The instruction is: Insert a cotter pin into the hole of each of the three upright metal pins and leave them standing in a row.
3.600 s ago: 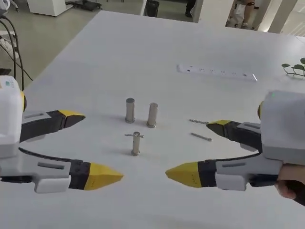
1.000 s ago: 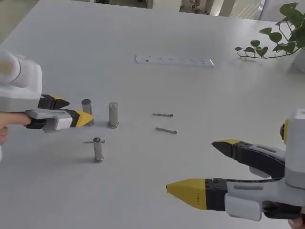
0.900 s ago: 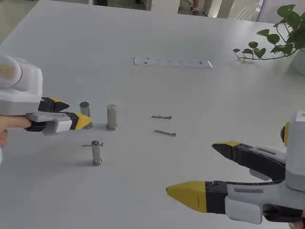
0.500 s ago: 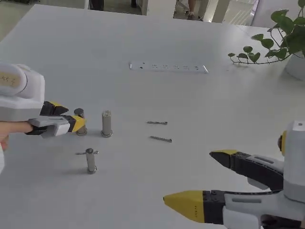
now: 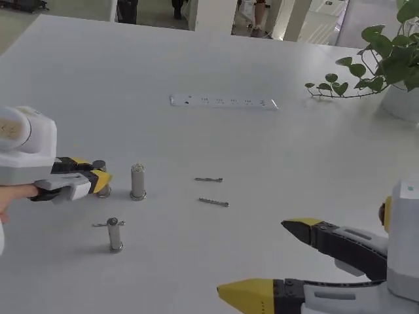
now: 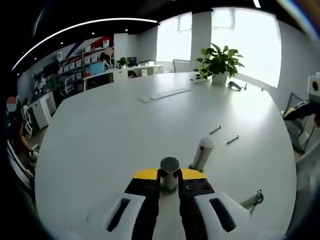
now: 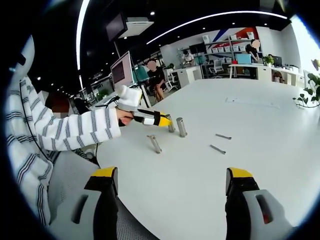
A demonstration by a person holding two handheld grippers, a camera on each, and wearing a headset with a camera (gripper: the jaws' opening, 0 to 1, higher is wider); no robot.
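The left gripper (image 6: 170, 176) is seen clenched on the held metal pin (image 6: 169, 169), which stands upright toward the left edge of the white worktop (image 5: 275, 144) and is pinched between the yellow-tipped jaws; a second metal pin (image 5: 137, 181) is stood just beside it, on the side away from that edge, the two apart; a third metal pin (image 5: 115, 234) is set nearer the front edge, upright, with a cotter pin (image 5: 107, 224) passed crosswise through its top; two loose cotter pins (image 5: 214, 202) are laid flat toward the middle of the worktop, one beyond the other, well apart from the three metal pins; the right gripper (image 5: 252, 256) is held above the front right corner with its jaws spread wide and nothing between them; a white power strip (image 5: 224, 102) is laid toward the far edge, and a potted plant (image 5: 386, 59) is placed at the far right corner; in the right gripper view a striped sleeve (image 7: 75, 130) is shown behind the left gripper.
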